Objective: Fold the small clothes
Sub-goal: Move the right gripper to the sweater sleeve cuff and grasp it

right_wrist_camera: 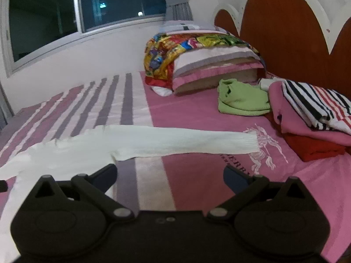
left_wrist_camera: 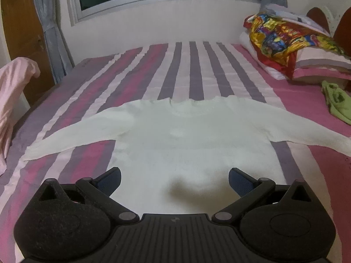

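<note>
One white sweater (left_wrist_camera: 193,140), spread flat at centre frame of the left view on a striped pink bedspread (left_wrist_camera: 140,70), both sleeves out. Left gripper (left_wrist_camera: 174,183): lower centre, jaws wide, above the hem, holding nothing. Right gripper (right_wrist_camera: 170,178): lower centre of its view, jaws wide, empty, below the sleeve (right_wrist_camera: 175,140). Green garment (right_wrist_camera: 243,98) and folded stack (right_wrist_camera: 311,120): right of frame. Pillows (right_wrist_camera: 210,65): upper centre.
</note>
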The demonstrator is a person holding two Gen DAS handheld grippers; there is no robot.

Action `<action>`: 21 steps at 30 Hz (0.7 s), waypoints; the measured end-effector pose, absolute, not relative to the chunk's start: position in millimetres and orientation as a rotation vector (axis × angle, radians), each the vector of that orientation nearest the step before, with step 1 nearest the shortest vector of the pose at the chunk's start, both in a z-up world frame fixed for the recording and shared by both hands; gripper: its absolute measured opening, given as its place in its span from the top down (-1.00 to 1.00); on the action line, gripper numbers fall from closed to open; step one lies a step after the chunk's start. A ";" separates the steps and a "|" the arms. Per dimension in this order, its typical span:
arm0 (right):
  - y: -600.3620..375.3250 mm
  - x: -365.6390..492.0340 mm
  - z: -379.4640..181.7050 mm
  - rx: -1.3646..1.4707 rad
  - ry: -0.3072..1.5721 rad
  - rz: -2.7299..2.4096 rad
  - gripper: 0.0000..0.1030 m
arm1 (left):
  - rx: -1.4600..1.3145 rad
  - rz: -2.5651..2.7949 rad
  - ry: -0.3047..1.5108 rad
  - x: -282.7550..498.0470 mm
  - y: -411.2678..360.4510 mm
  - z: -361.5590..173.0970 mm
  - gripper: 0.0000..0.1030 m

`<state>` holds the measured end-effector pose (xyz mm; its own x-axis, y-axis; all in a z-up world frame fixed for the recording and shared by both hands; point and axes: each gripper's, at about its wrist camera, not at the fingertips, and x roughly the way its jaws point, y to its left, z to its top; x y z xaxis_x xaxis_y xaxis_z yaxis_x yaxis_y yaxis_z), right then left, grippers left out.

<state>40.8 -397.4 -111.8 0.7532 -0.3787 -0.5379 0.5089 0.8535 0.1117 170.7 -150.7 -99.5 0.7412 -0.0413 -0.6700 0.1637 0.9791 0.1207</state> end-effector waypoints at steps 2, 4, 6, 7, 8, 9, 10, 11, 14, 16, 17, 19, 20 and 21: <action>-411.1 52.3 -119.1 0.267 0.538 -0.505 -0.99 | 0.180 -0.105 0.735 184.0 -155.2 -104.9 -1.00; -427.1 63.0 -127.2 0.281 0.547 -0.530 -0.95 | 0.182 -0.097 0.741 197.3 -160.6 -111.1 -1.00; -442.2 71.6 -134.8 0.296 0.557 -0.547 -0.91 | 0.186 -0.089 0.751 209.2 -166.4 -117.1 -1.00; -449.6 75.4 -138.6 0.307 0.561 -0.554 -0.91 | 0.189 -0.086 0.754 213.9 -168.8 -120.2 -1.00; -456.7 79.2 -141.8 0.312 0.566 -0.562 -0.91 | 0.192 -0.082 0.758 219.8 -171.5 -123.7 -1.00; -463.7 83.3 -145.7 0.315 0.573 -0.572 -0.91 | 0.196 -0.077 0.762 225.3 -174.2 -127.0 -1.00; -471.1 87.4 -150.2 0.321 0.579 -0.579 -0.90 | 0.198 -0.074 0.766 230.0 -176.0 -129.7 -1.00; -476.9 89.8 -154.1 0.330 0.586 -0.584 -0.87 | 0.198 -0.071 0.769 235.3 -178.3 -132.5 -1.00; -501.5 99.2 -169.3 0.388 0.609 -0.601 -0.76 | 0.197 -0.061 0.772 250.2 -183.8 -139.3 -1.00; -518.4 104.6 -180.6 0.432 0.622 -0.617 -0.72 | 0.198 -0.055 0.778 259.4 -187.2 -143.8 -1.00; -525.3 106.3 -185.3 0.450 0.624 -0.624 -0.64 | 0.201 -0.053 0.781 263.5 -188.8 -146.5 -1.00; -537.6 110.2 -194.6 0.483 0.629 -0.641 -0.59 | 0.209 -0.054 0.785 270.6 -192.5 -152.0 -1.00; -543.6 112.2 -199.2 0.499 0.632 -0.648 -0.56 | 0.213 -0.054 0.786 273.5 -194.2 -154.2 -1.00; -549.1 114.0 -203.2 0.512 0.637 -0.659 -0.55 | 0.215 -0.053 0.789 276.1 -195.5 -156.6 -1.00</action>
